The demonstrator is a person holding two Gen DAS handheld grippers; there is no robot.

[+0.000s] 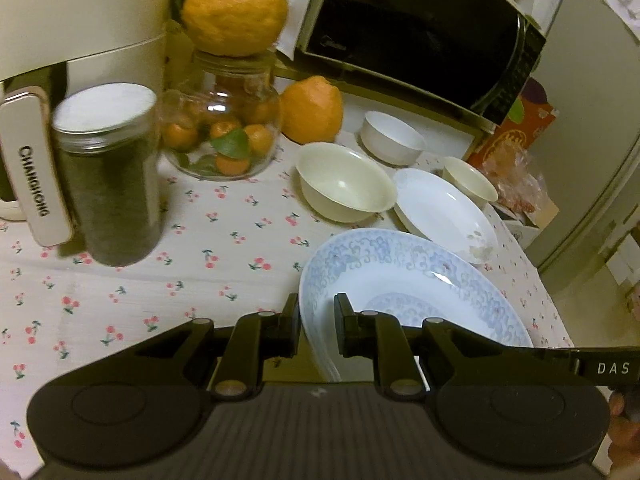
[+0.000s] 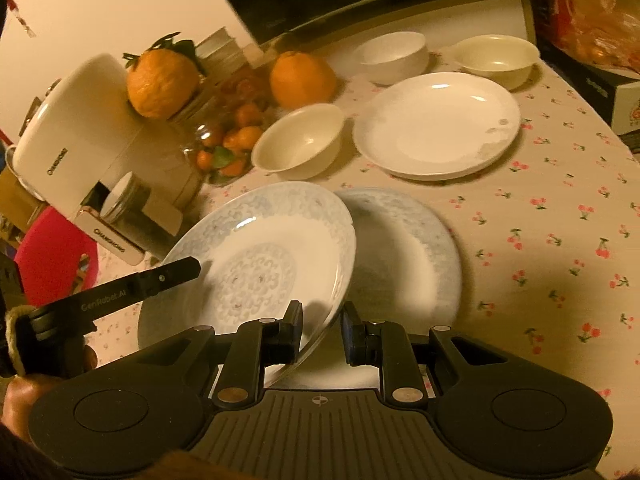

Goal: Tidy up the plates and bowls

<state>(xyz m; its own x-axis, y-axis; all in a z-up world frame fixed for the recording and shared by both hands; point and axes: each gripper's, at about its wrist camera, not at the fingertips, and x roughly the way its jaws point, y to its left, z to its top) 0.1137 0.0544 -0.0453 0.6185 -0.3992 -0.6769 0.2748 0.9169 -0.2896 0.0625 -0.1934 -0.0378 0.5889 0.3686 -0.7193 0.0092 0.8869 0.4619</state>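
Observation:
A blue-patterned plate [image 2: 264, 256] is tilted up, held at its rim from both sides. My left gripper [image 1: 317, 320] is shut on its left rim [image 1: 400, 280]. My right gripper [image 2: 322, 332] is shut on its near right rim. A second blue-patterned plate [image 2: 404, 256] lies flat on the table under and right of it. A plain white plate [image 2: 436, 124] lies further back, also in the left wrist view [image 1: 440, 208]. A cream bowl [image 2: 300, 140], a white bowl [image 2: 394, 56] and another cream bowl [image 2: 496, 58] stand around it.
A dark jar [image 1: 110, 172], a white Changhong appliance [image 1: 72, 20], a glass jar of small oranges [image 1: 224, 136] and two big oranges [image 1: 314, 110] stand at the left. A microwave [image 1: 420, 28] stands behind. The cherry-print tablecloth [image 2: 560, 220] extends right.

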